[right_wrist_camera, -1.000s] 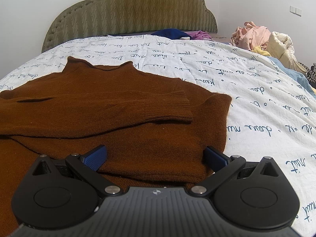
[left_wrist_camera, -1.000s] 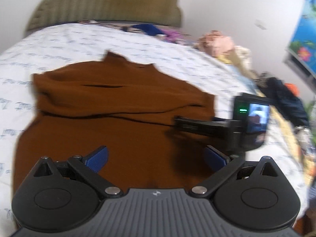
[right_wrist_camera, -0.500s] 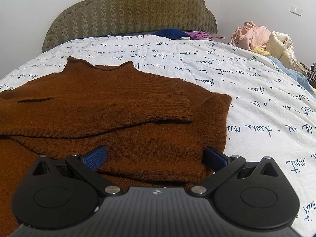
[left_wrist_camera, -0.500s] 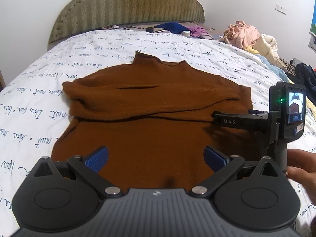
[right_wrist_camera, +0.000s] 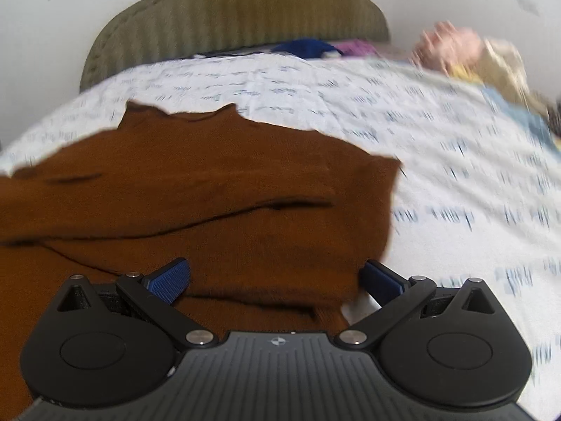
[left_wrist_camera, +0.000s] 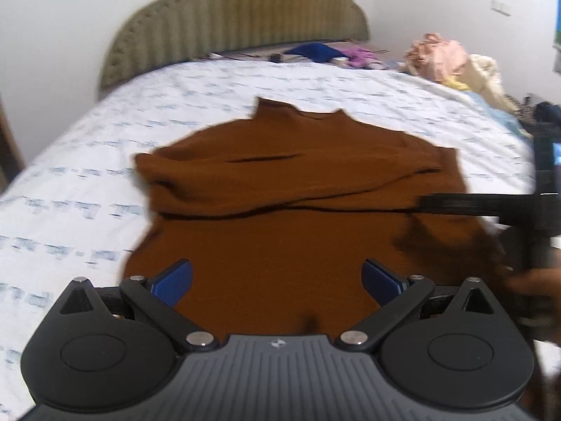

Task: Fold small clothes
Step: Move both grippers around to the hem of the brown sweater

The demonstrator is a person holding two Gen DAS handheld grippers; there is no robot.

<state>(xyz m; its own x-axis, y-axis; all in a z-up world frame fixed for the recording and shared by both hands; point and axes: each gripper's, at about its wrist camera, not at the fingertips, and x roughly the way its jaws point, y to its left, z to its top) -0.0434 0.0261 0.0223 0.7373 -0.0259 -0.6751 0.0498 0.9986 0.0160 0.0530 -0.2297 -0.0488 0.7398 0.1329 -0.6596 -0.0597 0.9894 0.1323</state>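
Observation:
A brown sweater (left_wrist_camera: 298,189) lies flat on the bed with both sleeves folded across its chest and its collar pointing to the headboard. It also shows in the right wrist view (right_wrist_camera: 196,189). My left gripper (left_wrist_camera: 277,280) is open and empty, over the sweater's lower middle. My right gripper (right_wrist_camera: 275,279) is open and empty, over the sweater's lower right part near its side edge. The right gripper's body also shows in the left wrist view (left_wrist_camera: 526,207), at the sweater's right edge. Both views are blurred.
The white bedspread (left_wrist_camera: 87,182) with blue script spreads around the sweater. An olive padded headboard (left_wrist_camera: 231,21) stands at the far end. A pile of pink and cream clothes (left_wrist_camera: 452,59) lies at the far right, and blue and purple garments (left_wrist_camera: 315,51) near the headboard.
Both views have gone blurred, so both grippers are moving. The right gripper has risen and tilted down over the sweater. The left view has shifted left. Both stay open.

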